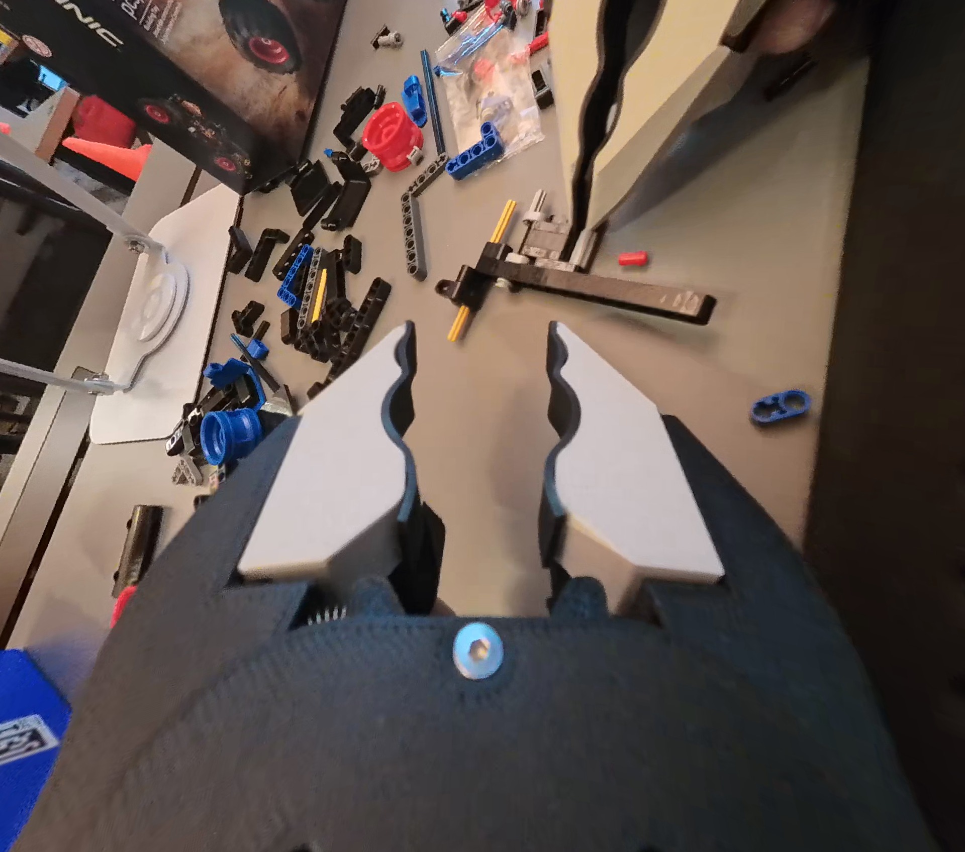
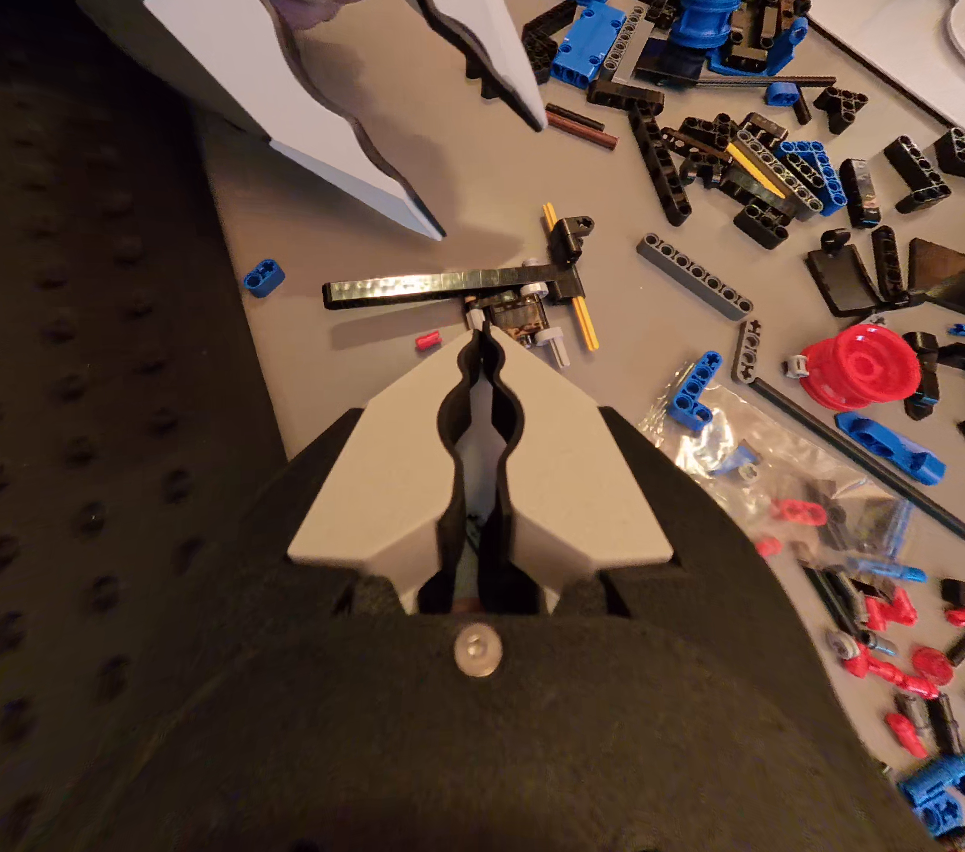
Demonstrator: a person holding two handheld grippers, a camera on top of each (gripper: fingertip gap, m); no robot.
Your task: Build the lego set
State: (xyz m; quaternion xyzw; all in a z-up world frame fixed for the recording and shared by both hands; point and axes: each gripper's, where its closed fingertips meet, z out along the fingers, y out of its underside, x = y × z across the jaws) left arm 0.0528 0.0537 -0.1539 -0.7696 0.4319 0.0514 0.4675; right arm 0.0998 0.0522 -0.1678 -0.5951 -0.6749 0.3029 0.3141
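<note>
Both tongs work one early sub-assembly [image 2: 470, 287]: the right gripper [image 2: 481, 337] pinches closed on its grey block, the left gripper [image 1: 481, 341] hovers spread and empty just short of it, likely next fetching a part from the loose pile [image 1: 318, 300] beyond.

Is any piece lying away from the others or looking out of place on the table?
Two stray: a small blue link and a small red pin, apart from the piles, near the table's dark edge. Nothing looks damaged.
</note>
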